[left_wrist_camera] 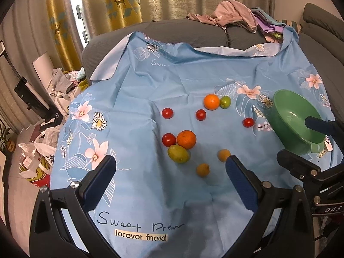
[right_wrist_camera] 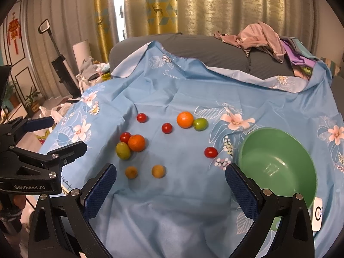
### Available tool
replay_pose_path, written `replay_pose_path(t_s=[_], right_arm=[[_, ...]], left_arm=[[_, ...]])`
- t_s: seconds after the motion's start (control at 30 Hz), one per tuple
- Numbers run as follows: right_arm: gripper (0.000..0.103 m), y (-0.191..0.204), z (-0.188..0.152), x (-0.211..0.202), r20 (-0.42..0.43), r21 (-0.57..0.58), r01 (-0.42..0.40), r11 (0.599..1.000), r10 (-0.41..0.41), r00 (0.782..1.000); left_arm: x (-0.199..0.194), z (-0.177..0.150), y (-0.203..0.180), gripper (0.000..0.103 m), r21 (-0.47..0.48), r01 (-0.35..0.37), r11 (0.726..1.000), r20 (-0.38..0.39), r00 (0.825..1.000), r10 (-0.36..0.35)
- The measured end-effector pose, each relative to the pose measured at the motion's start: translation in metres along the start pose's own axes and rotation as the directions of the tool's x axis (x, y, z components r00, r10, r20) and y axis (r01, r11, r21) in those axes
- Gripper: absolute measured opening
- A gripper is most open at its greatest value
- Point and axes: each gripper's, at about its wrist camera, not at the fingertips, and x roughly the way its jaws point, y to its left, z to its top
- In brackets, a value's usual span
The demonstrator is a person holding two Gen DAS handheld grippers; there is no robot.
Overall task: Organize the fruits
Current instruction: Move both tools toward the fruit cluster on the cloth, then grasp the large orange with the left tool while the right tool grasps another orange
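Ten fruits lie loose on the blue floral cloth (right_wrist_camera: 172, 204), all outside the green bowl (right_wrist_camera: 277, 165), which sits at about 3 o'clock of the spread and holds nothing. Nearest the grippers are two small yellow-brown fruits (right_wrist_camera: 158, 171), side by side but apart. At 10 o'clock from them a tight cluster touches: an orange (right_wrist_camera: 137, 143), a green-yellow fruit (right_wrist_camera: 123, 150) and a red tomato (right_wrist_camera: 125, 137). Toward 12 o'clock, a second orange (right_wrist_camera: 185, 119) touches a small green fruit (right_wrist_camera: 200, 124). Three more tomatoes lie singly: one (right_wrist_camera: 142, 117) at 11 o'clock, one (right_wrist_camera: 166, 128) near the middle, one (right_wrist_camera: 211, 152) just beside the bowl's rim at its 9 o'clock.

The right gripper (right_wrist_camera: 171, 175) hangs above the near cloth with its jaws spread wide and nothing between them. The left gripper (left_wrist_camera: 171, 166) is likewise spread wide and empty, its right finger (left_wrist_camera: 240, 178) overlapping one yellow-brown fruit in the left wrist view.

The cloth is wrinkled, with a raised fold behind the fruits. It drapes over a grey sofa (right_wrist_camera: 193, 45), where a heap of clothes (right_wrist_camera: 264, 40) lies at 1 o'clock. Gold curtains (right_wrist_camera: 193, 6) hang behind. A white card (right_wrist_camera: 317, 212) lies at the bowl's 5 o'clock.
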Motion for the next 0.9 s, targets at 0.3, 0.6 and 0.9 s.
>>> replay_pose_path(t_s=[0.3, 0.6, 0.9], right_arm=[[0.102, -0.004, -0.003, 0.004, -0.009, 0.007, -0.009, 1.0, 0.009, 1.0], [0.102, -0.019, -0.02, 0.022, -0.036, 0.065, -0.165, 0.984, 0.168, 0.985], [0.098, -0.028, -0.017, 0.052, -0.066, 0.128, -0.199, 0.972, 0.209, 0.976]], left_arm=[[0.008, -0.009, 0.016, 0.102, -0.037, 0.04, 0.998, -0.023, 0.999, -0.041], [0.041, -0.026, 0.024, 0.102, -0.078, 0.108, 0.991, -0.112, 0.987, -0.116], [0.077, -0.011, 0.014, 0.094, -0.045, 0.148, 0.988, -0.137, 0.979, -0.153]])
